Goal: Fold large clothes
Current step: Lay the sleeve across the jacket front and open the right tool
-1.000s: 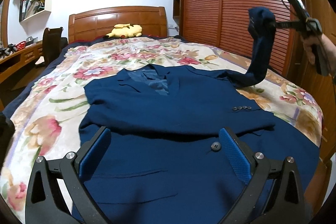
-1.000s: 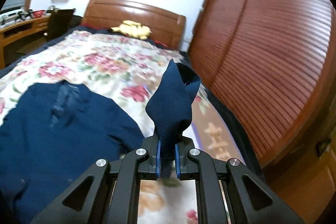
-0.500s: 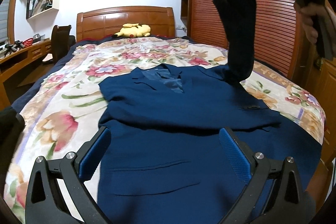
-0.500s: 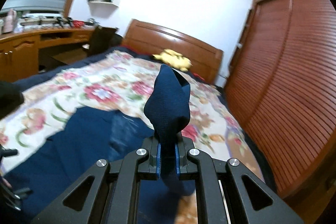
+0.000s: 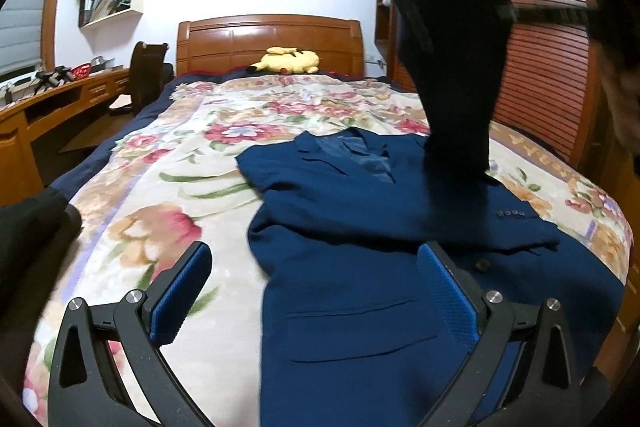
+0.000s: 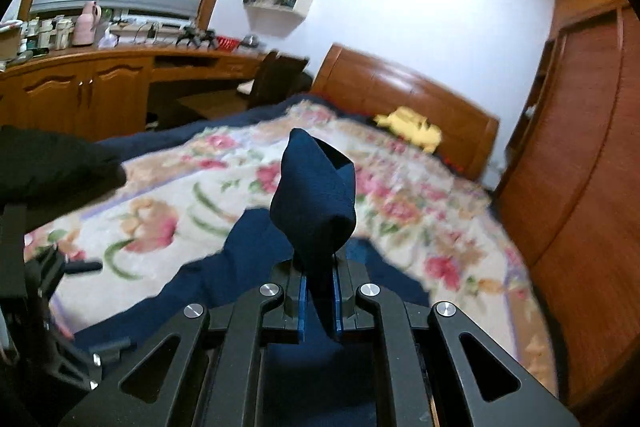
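Your right gripper (image 6: 319, 307) pinches the jacket (image 5: 400, 287) sleeve (image 6: 314, 203) aloft — your left gripper (image 5: 312, 291) gapes empty over the hem.

Floral bed (image 5: 192, 211) bears navy jacket (image 5: 360, 227); yellow plush (image 5: 290, 60).

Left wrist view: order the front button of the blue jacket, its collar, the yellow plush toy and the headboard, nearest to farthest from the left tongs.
From the open left tongs:
1. Front button, just beyond the right finger.
2. Collar, mid-bed, on the far end of the blue jacket.
3. Yellow plush toy, at the head of the bed.
4. Headboard, right behind the toy.
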`<state>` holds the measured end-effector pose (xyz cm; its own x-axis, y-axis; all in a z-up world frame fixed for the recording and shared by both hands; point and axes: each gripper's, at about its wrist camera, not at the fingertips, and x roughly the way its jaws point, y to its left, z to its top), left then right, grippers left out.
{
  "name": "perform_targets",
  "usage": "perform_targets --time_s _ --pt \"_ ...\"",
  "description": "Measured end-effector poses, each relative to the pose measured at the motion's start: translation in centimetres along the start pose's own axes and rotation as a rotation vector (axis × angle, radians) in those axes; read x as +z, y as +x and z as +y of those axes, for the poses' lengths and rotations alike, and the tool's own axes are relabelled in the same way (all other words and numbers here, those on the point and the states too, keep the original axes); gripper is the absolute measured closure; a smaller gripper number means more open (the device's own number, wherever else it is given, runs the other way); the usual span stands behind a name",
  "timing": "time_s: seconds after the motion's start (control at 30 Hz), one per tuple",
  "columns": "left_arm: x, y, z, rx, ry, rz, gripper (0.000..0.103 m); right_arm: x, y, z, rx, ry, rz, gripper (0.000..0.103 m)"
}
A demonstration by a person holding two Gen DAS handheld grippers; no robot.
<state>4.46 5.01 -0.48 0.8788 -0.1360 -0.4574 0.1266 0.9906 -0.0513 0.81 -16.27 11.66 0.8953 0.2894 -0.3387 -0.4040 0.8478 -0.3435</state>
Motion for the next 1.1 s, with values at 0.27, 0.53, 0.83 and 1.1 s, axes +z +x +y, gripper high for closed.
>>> perform_targets --time_s 0.27,0.53,0.83,1.1 --pt "0.0 -0.1 1.1 0.018 -0.02 -0.004 0.0 -4.2 1.7 -1.5 0.146 0.055 0.173 0.075" --pt "-0.2 0.0 1.1 0.016 -0.011 0.002 0.0 -3.5 0.2 -2.3 0.148 0.062 0.152 0.043" --pt "-0.7 0.8 0.0 0.01 0.027 0.035 0.0 -8.2 3.4 0.0 0.09 0.118 0.241 0.043" --pt "-1.3 2.1 -0.7 -0.003 0.042 0.09 0.0 -13.9 7.3 -1.2 0.053 0.198 0.356 0.043"
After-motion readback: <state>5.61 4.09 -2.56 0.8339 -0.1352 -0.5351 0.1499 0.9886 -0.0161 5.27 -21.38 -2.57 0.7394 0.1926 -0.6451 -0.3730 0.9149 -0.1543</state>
